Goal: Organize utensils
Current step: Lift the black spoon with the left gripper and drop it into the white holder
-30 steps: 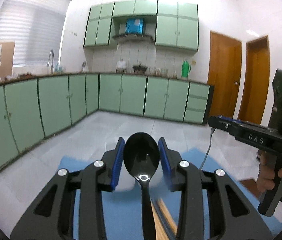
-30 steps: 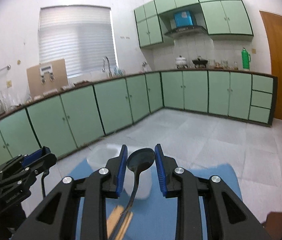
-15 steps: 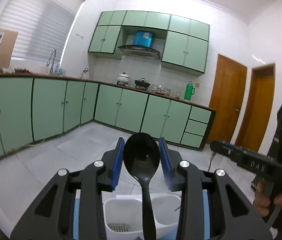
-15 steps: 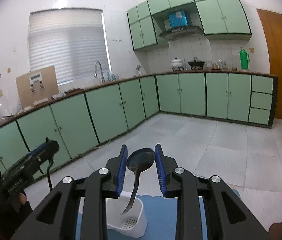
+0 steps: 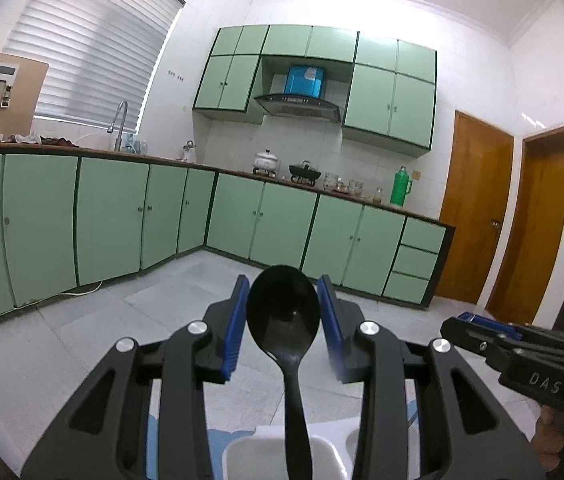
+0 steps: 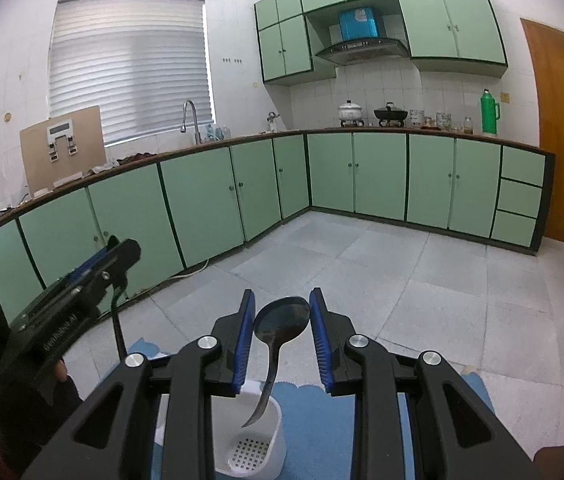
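Note:
In the left wrist view my left gripper (image 5: 283, 312) is shut on the bowl of a black spoon (image 5: 282, 308). Its handle runs straight down toward a white utensil holder (image 5: 242, 454) at the bottom edge. In the right wrist view my right gripper (image 6: 282, 320) is shut on the bowl of a second dark spoon (image 6: 282, 316). That spoon's curved handle hangs over the holder (image 6: 276, 432), its tip just above the perforated compartment. Each view shows the other gripper at its side: the right gripper (image 5: 481, 340) and the left gripper (image 6: 94, 272).
The holder stands on a blue mat (image 6: 313, 420) whose far edge meets grey floor tiles (image 6: 421, 280). Green base cabinets (image 6: 202, 200) line the far walls, and wooden doors (image 5: 473, 216) stand at the right. A person's hand (image 5: 549, 432) grips the right tool.
Both grippers moved forward over the mat with their spoons still held. The white holder came into view beneath them and now sits at the bottom edge; the chopsticks seen earlier are out of view.

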The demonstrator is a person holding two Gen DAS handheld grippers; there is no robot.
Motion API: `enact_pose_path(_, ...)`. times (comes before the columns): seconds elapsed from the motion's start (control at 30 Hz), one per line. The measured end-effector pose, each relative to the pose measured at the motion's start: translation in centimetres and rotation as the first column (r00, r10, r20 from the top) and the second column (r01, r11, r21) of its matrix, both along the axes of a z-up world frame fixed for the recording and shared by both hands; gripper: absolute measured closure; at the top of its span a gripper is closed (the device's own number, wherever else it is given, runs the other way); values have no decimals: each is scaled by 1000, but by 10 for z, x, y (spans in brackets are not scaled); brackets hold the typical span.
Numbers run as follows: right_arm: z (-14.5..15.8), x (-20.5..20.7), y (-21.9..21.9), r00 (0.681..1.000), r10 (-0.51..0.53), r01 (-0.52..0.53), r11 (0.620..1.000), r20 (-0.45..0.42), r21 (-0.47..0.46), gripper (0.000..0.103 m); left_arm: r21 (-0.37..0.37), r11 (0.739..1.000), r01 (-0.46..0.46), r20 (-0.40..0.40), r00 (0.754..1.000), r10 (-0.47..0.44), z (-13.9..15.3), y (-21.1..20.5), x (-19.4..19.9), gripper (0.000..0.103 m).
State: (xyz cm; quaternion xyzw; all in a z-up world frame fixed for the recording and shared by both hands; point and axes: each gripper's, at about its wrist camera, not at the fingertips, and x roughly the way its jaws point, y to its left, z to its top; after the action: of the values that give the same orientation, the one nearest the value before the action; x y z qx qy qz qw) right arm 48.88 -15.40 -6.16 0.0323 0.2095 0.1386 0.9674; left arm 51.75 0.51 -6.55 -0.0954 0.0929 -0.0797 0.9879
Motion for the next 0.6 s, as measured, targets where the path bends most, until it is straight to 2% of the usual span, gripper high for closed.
enact_pose_path(0.27,-25,0,5,998,12,-13,1000,-61,-17,75,44,999,16,-86,996,-13,-37,-2,1,68)
enact_pose_path(0.4,-33,-11,0,997,8,-9,1000,-77,-18,75,50,998,23,-100,995,-18,-40,4,-16,52)
enact_pose_path(0.47,-34,-19,-6,997,2,-2,1000,-81,-5,71,58,998,31,-110,994,-24,-38,8,-32,49)
enact_pose_path(0.6,-42,-61,-21,995,-11,12,1000,-104,15,54,80,996,48,-189,982,-33,-42,14,-77,39)
